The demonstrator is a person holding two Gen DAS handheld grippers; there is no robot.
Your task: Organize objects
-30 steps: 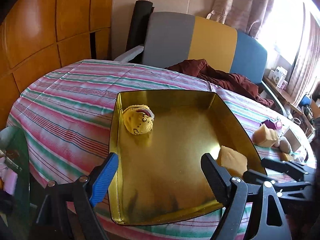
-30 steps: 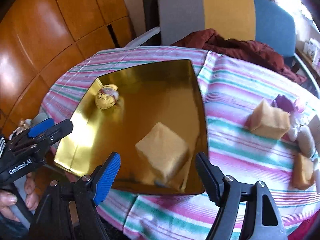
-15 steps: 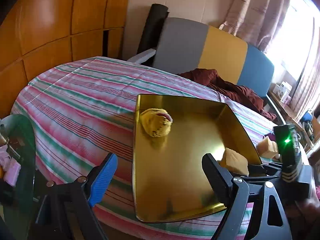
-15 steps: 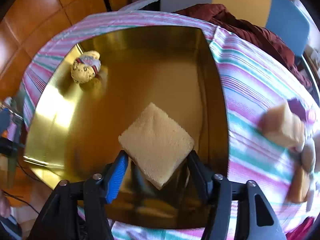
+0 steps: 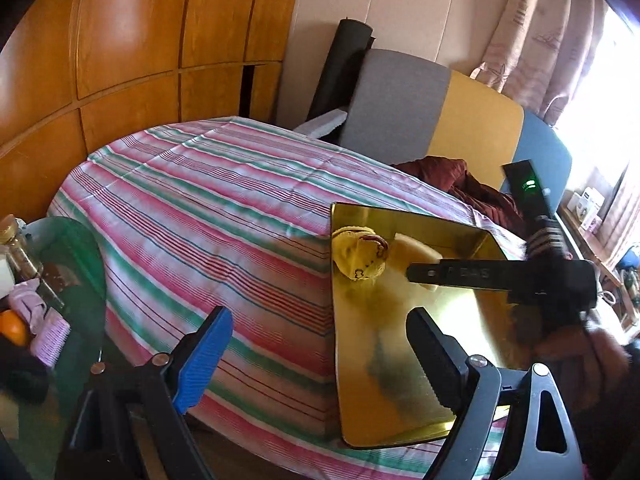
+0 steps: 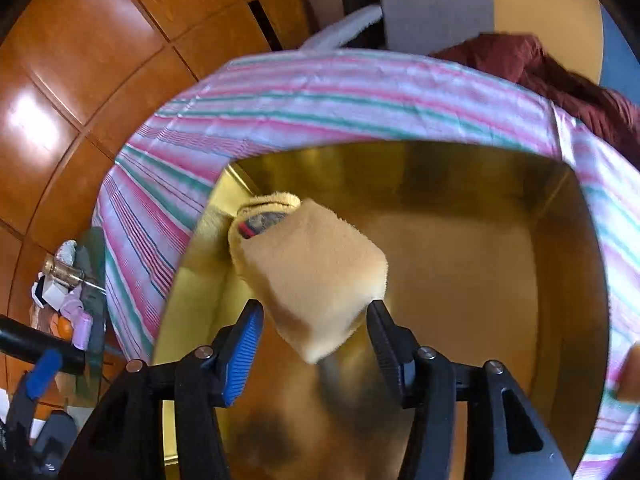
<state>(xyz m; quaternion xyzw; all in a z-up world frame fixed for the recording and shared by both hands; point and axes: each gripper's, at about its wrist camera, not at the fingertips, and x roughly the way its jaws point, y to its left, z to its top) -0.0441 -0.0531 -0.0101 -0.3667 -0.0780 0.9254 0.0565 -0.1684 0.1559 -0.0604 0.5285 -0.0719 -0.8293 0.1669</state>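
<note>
The right gripper (image 6: 312, 340) has clamped the sponge block (image 6: 316, 276) and carried it across the gold tray (image 6: 500, 280) — now beside the yellow plush (image 5: 360, 256), far-left corner, so placement looks near. The left gripper (image 5: 316, 364) hangs open, empty.

Tan foam sponge block (image 6: 320, 276), soft-edged, tilted corner-down, pinched at its near sides between the right gripper's (image 6: 316, 336) fingers, above the tray; yellow plush toy (image 6: 264, 216) with striped patch, touching the sponge's far-left side; shallow gold metal tray (image 6: 560, 264), on striped tablecloth.
</note>
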